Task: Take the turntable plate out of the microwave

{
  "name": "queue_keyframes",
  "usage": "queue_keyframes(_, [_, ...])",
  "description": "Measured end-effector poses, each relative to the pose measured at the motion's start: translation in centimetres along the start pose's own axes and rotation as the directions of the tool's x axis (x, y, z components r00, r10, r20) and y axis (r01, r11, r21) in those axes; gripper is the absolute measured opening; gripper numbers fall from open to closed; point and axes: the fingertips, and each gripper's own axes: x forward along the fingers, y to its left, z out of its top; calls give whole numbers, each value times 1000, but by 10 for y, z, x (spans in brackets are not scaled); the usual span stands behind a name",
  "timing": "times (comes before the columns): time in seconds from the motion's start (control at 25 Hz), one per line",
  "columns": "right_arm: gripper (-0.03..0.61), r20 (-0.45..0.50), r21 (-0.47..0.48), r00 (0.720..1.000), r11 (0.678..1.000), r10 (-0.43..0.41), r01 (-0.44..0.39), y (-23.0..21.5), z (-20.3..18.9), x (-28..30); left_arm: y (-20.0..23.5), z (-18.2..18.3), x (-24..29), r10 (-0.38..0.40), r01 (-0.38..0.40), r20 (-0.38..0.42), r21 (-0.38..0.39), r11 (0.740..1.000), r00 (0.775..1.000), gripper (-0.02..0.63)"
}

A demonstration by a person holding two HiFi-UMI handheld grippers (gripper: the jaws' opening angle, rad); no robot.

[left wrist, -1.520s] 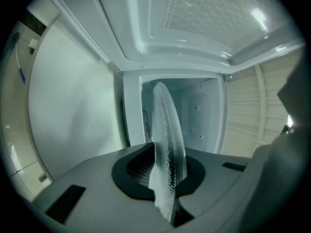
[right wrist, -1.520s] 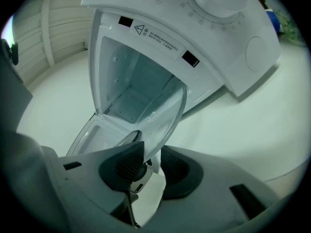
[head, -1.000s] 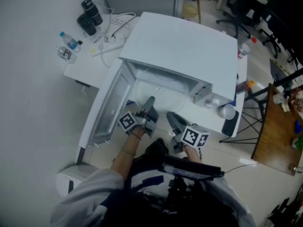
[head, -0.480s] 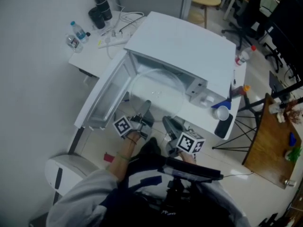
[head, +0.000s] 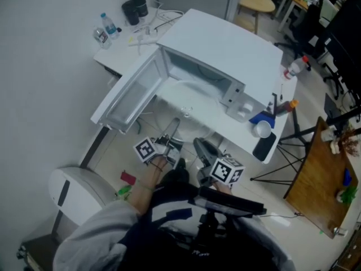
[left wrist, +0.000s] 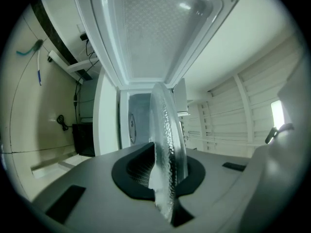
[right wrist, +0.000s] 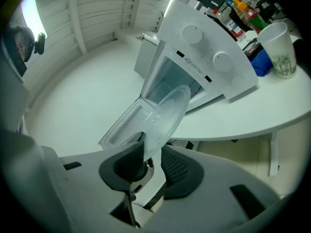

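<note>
The clear glass turntable plate [head: 189,110] hangs in front of the white microwave [head: 225,52], outside the cavity, past the swung-out door [head: 131,95]. My left gripper [head: 175,124] is shut on its near rim; in the left gripper view the plate [left wrist: 166,130] stands edge-on, pinched between the pads of the left gripper [left wrist: 163,176]. My right gripper [head: 201,145] is open beside it. In the right gripper view the plate's rim [right wrist: 167,111] reaches down between the wide jaws of the right gripper [right wrist: 148,161], and the pads do not press on it.
A paper cup [head: 261,130], a blue object [head: 260,119] and a black slab [head: 264,147] lie on the white table right of the microwave. Bottles [head: 104,30] and black mugs [head: 136,8] stand at the far left. A white bin [head: 73,192] stands on the floor to my left.
Both grippers have drawn back from the microwave toward me, and the plate has come out of the cavity with the left gripper. The jaws look unchanged.
</note>
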Motion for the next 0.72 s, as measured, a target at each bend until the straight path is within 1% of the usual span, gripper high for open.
queue_keyframes(0.32, [120, -11, -25, 998, 998, 56, -56, 16, -11, -15, -15, -7, -25, -2, 1, 43, 34, 999, 999, 17])
queue_keyframes(0.72, [120, -44, -48, 995, 995, 88, -91, 30, -16, -21, -21, -8, -41, -2, 0, 83, 27, 1000, 997, 17])
